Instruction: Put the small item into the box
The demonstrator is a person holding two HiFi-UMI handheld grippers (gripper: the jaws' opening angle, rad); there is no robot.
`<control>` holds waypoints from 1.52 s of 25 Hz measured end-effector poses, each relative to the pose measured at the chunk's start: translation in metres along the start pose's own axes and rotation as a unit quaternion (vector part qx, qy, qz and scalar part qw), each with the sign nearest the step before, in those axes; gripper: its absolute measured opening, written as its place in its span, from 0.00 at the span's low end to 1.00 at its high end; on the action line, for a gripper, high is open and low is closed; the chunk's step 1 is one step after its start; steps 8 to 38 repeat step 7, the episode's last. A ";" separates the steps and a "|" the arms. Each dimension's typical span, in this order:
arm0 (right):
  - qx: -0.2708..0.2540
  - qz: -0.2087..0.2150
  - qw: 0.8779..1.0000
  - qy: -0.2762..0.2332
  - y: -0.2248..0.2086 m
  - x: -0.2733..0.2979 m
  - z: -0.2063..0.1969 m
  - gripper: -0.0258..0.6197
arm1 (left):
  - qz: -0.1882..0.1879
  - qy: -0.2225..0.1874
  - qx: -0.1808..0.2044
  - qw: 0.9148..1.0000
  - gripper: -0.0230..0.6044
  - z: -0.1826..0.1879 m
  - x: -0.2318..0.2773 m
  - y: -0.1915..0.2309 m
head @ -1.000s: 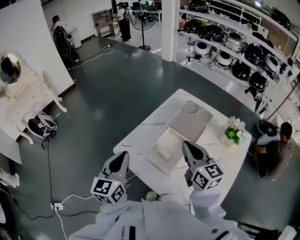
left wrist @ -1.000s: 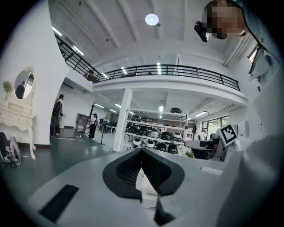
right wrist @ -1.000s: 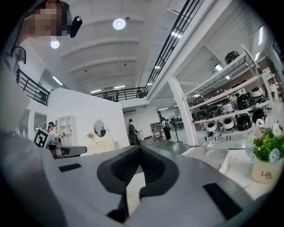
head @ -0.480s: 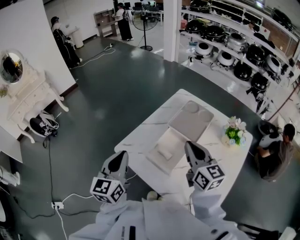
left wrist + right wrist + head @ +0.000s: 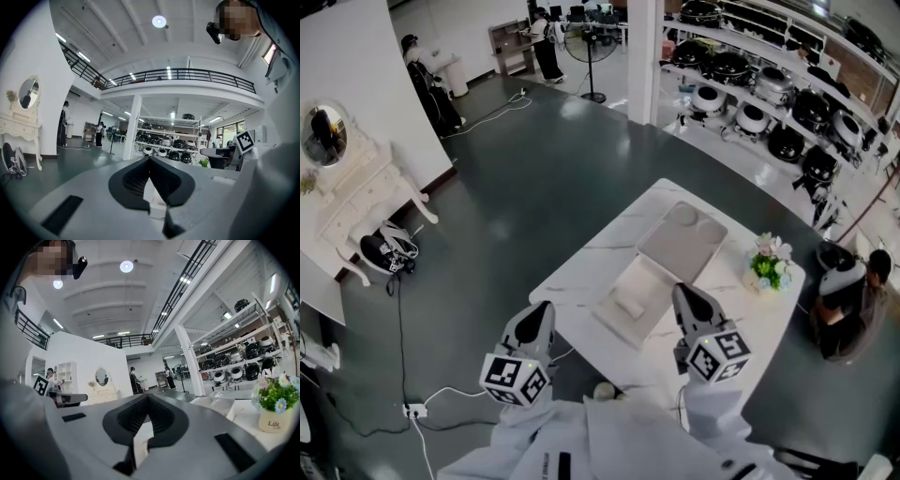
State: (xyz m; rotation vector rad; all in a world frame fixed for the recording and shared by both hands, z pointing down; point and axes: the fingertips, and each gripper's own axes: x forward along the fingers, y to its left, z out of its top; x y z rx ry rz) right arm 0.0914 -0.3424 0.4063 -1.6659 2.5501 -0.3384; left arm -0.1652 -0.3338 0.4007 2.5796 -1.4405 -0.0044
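Box [image 5: 642,281] sits beyond closed, seemingly empty left gripper [image 5: 546,309] and right gripper [image 5: 679,291].

Head view: high, steeply down on table [image 5: 572,281]. Both gripper views: low, level, facing shelves [image 5: 769,103], shared with head view.

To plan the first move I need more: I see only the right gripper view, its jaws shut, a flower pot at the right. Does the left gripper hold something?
Observer: No. The left gripper view shows the left gripper with its jaws together and nothing between them.
Operator: Where does the box lie?
Observer: In the head view the box, lid laid open, lies in the middle of the table, just ahead of the right gripper.
Operator: Is a small item visible?
Observer: A small pale round thing lies at the table's near edge; I cannot tell what it is.
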 end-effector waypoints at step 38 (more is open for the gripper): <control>0.002 -0.005 1.000 -0.003 -0.004 -0.005 -0.003 0.03 | 0.007 0.003 0.001 1.000 0.03 -0.004 -0.003 -0.001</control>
